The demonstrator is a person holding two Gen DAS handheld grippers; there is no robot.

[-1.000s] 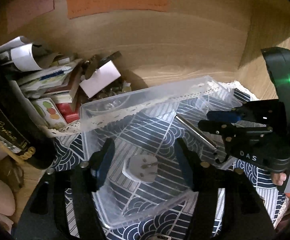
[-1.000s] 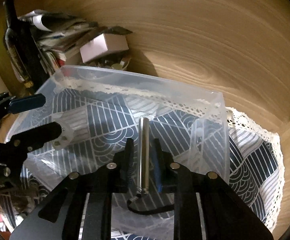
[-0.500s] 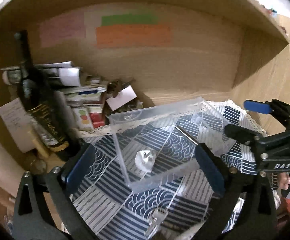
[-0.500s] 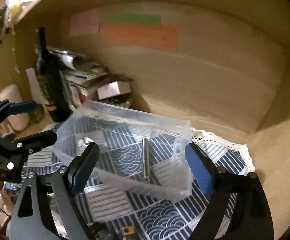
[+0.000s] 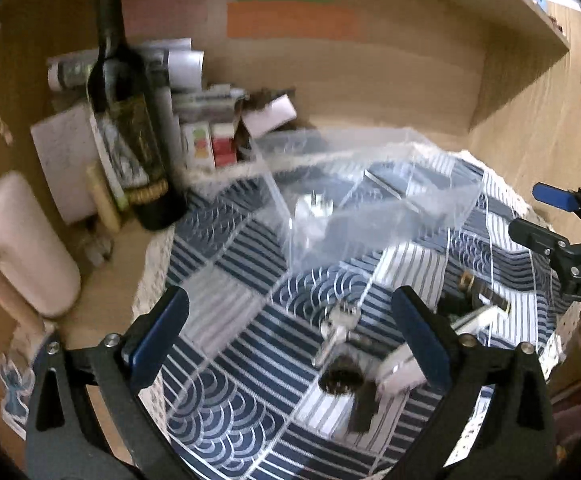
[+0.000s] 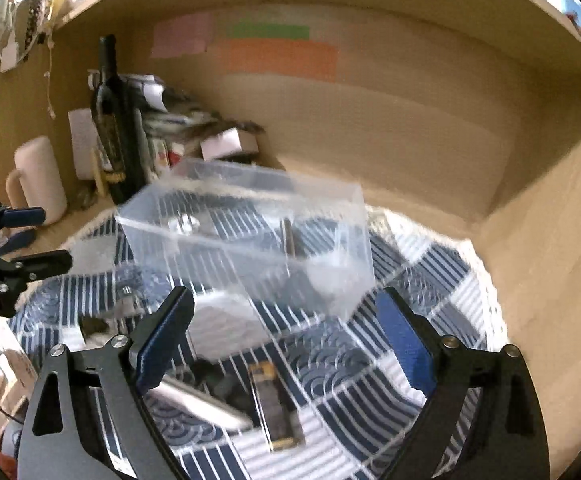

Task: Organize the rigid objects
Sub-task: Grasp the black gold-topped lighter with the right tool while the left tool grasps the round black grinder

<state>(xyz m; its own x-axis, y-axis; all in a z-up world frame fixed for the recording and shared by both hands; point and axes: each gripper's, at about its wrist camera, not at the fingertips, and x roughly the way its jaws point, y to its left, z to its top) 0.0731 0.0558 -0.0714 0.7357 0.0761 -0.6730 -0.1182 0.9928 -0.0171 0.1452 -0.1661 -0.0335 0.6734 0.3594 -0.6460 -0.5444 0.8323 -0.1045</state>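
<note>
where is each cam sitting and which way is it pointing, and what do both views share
Left wrist: sits on the left gripper, looking forward and down over the patterned cloth toward the clear plastic box and wine bottle; its own open fingers show, with the right gripper at the right edge.
Right wrist: sits on the right gripper, facing the same box and the shelf's back wall; its open fingers show, with the left gripper at the left edge.
Shared: box, cloth, bottle, orange paper.
</note>
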